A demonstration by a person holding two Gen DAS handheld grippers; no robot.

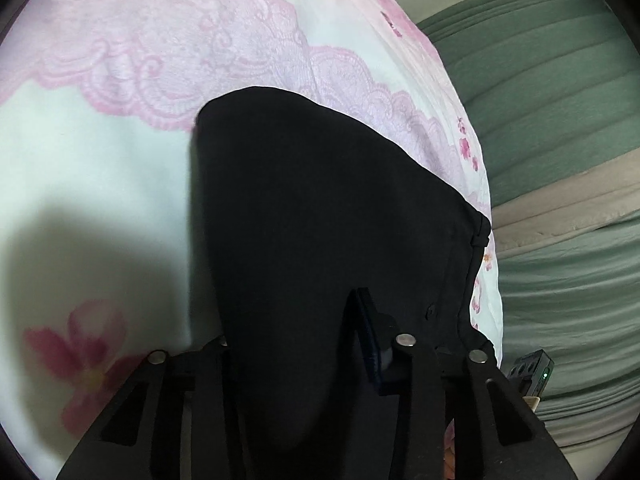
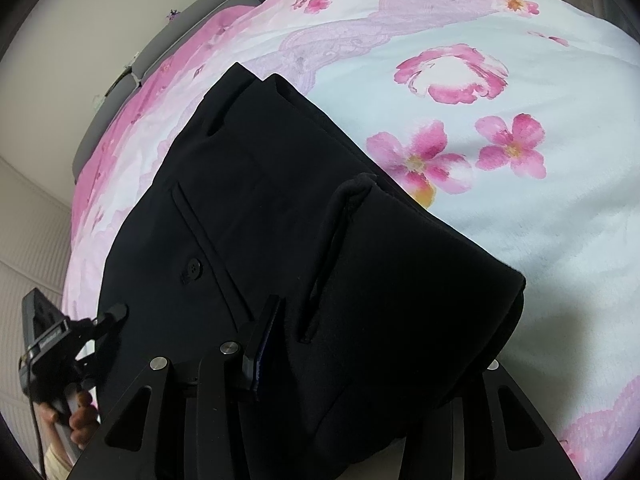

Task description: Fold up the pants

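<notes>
The black pants [image 1: 320, 208] lie folded on the flowered bed sheet [image 1: 100, 184]. In the left wrist view, cloth runs between the fingers of my left gripper [image 1: 292, 320]; the blue-padded finger [image 1: 370, 332] presses on it and the other finger is hidden under the fabric. In the right wrist view, the pants [image 2: 280, 184] show a back pocket with a button [image 2: 194, 267]. A thick folded roll of them fills my right gripper [image 2: 380, 332], which is shut on it; one finger is hidden by the cloth. My left gripper [image 2: 116, 312] bites the pants' left edge.
The sheet [image 2: 540, 240] is white with pink flowers and lace print. Green and beige bedding [image 1: 560, 140] lies off the bed's right side. A grey headboard [image 2: 168, 40] stands at the far end. A hand [image 2: 80, 420] holds the left tool.
</notes>
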